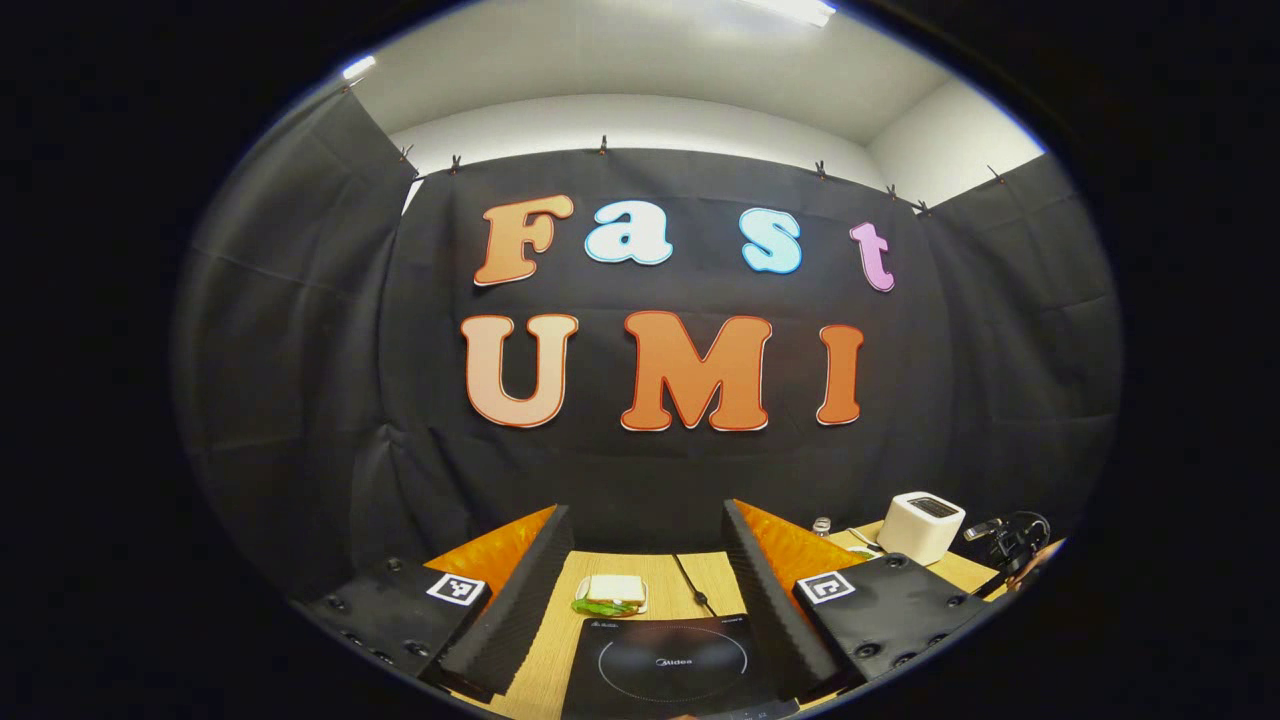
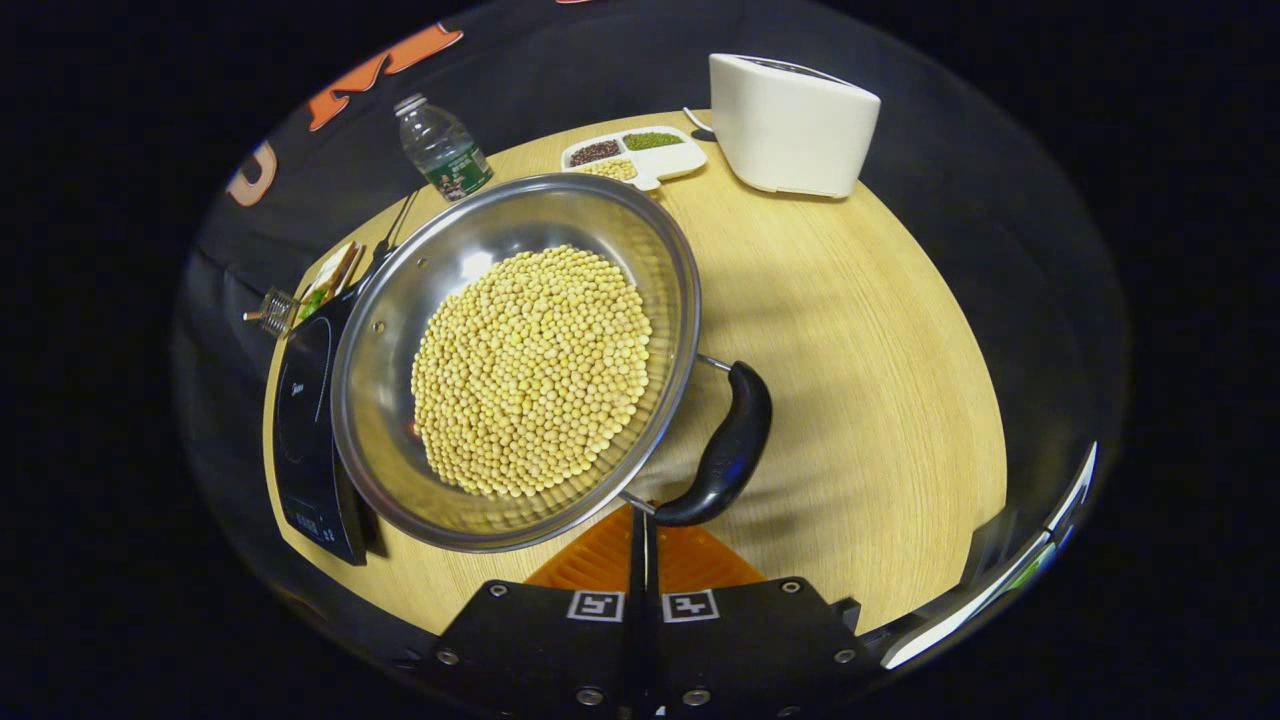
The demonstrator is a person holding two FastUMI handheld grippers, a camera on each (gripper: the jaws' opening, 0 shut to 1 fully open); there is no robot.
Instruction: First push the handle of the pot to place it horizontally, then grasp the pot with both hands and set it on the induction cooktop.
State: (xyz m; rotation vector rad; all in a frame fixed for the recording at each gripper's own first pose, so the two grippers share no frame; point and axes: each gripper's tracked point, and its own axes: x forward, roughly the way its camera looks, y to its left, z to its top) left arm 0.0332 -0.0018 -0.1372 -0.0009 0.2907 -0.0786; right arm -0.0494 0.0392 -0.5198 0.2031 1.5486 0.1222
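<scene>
Pot [image 2: 520, 365]: a steel pot filled with yellow beans [image 2: 535, 370] is seen on the wooden table [image 2: 850, 350], its left edge overlapping the cooktop in the right gripper view; whether that edge rests on the cooktop or only sits in front of it cannot be told.
Handle [image 2: 725, 450]: a black curved handle is seen at the pot's near right rim, close to the right gripper's tips.
Cooktop [image 1: 675, 660]: the black induction cooktop is seen with a bare glass surface in the left gripper view; nothing has been set on it.
Left gripper [image 1: 640, 590]: held high above the cooktop, its fingers spread wide apart with nothing between them.
Right gripper [image 2: 642, 560]: its fingers are pressed together with nothing held, the tips just short of the handle's lower end; contact cannot be confirmed.
Around the pot: a white toaster [image 2: 790, 125], a divided dish of beans and grains [image 2: 635, 155] and a water bottle [image 2: 440, 148] are set behind it; a sandwich [image 1: 612, 593] is seen beyond the cooktop.
Progress: the task is judged to be at its first step. The handle is yet to be pushed level, and the two-handed lift onto the cooktop is left to do.
</scene>
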